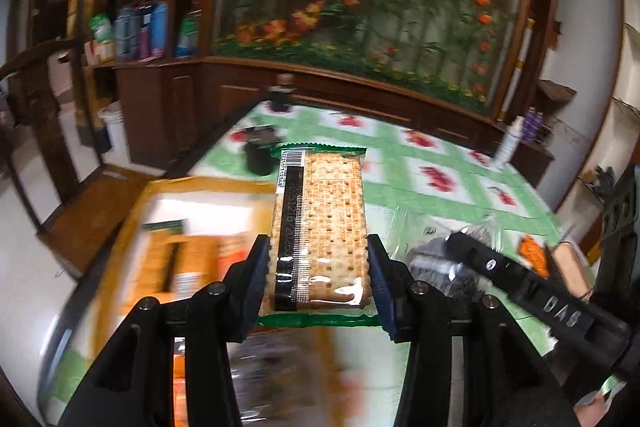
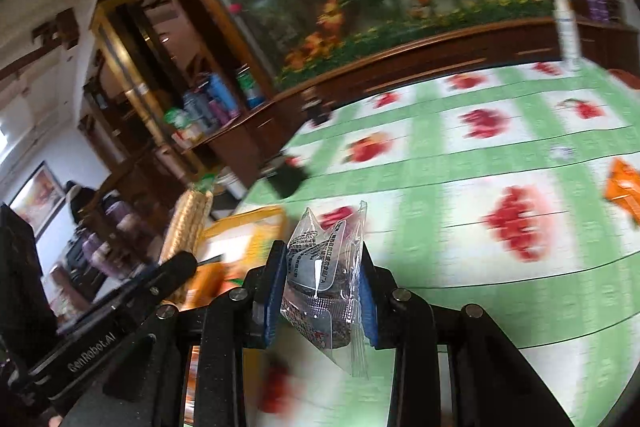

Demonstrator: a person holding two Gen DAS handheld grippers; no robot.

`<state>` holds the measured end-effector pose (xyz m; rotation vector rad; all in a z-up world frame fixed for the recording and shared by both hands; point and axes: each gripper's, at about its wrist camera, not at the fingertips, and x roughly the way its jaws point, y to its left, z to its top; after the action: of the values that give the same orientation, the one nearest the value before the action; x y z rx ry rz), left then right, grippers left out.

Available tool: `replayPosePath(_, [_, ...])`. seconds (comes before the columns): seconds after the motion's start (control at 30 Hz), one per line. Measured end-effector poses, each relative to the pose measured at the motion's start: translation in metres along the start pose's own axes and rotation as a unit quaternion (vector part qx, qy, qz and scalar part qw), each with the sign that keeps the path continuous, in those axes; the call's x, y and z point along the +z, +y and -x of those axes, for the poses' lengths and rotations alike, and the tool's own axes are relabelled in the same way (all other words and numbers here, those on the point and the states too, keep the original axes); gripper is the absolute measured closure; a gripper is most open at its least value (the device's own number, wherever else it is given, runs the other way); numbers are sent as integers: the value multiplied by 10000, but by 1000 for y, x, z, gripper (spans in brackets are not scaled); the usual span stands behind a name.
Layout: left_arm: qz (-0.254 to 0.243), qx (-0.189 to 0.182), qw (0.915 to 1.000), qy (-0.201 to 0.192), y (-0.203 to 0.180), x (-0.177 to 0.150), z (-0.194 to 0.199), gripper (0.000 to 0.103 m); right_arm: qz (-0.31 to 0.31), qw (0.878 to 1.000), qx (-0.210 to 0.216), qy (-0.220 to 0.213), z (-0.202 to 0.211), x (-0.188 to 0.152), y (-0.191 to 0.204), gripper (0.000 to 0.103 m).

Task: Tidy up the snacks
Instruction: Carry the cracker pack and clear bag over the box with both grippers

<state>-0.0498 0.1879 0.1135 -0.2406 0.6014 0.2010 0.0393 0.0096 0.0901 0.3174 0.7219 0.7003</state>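
- Left gripper [image 1: 318, 269] is clamped on a long cracker pack [image 1: 320, 223], held up off the table [image 1: 440, 167].
- Right gripper [image 2: 322, 301] is pinched on a clear-wrapped snack [image 2: 324, 283].
- Looks like mid-carry; next is probably lowering both into the yellow-rimmed tray [image 1: 200, 187] near left, flat beside what's there.
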Motion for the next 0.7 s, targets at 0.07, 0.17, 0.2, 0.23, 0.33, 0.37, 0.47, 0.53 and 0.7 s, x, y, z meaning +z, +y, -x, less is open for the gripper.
replayPosePath(0.07, [91, 188, 9998, 32, 24, -5, 3, 57, 45, 9998, 123, 117, -15, -5, 19, 68])
replayPosePath(0.17, [289, 421, 9986, 144, 59, -15, 4, 57, 87, 9994, 215, 262, -36, -13, 40, 68])
replayPosePath(0.2, [360, 468, 9980, 207, 72, -20, 2, 57, 79, 9992, 237, 298, -41, -16, 44, 68])
replayPosePath(0.23, [401, 493, 9977, 244, 79, -23, 2, 57, 59, 9991, 256, 345, -48, -20, 49, 68])
replayPosePath(0.33, [467, 543, 9968, 347, 95, -35, -1, 57, 18, 9986, 254, 455, -66, -28, 57, 68])
replayPosePath(0.37, [471, 533, 9967, 384, 97, -40, -3, 57, 35, 9985, 225, 490, -71, -31, 59, 68])
replayPosePath(0.47, [404, 482, 9970, 447, 97, -52, -7, 57, 91, 9974, 153, 698, -91, -41, 66, 68])
replayPosePath(0.53, [310, 534, 9973, 403, 94, -57, -8, 57, 120, 9967, 137, 792, -98, -46, 66, 68])
replayPosePath(0.7, [269, 359, 9980, 445, 88, -64, -11, 57, 396, 9964, 65, 750, -96, -53, 70, 68])
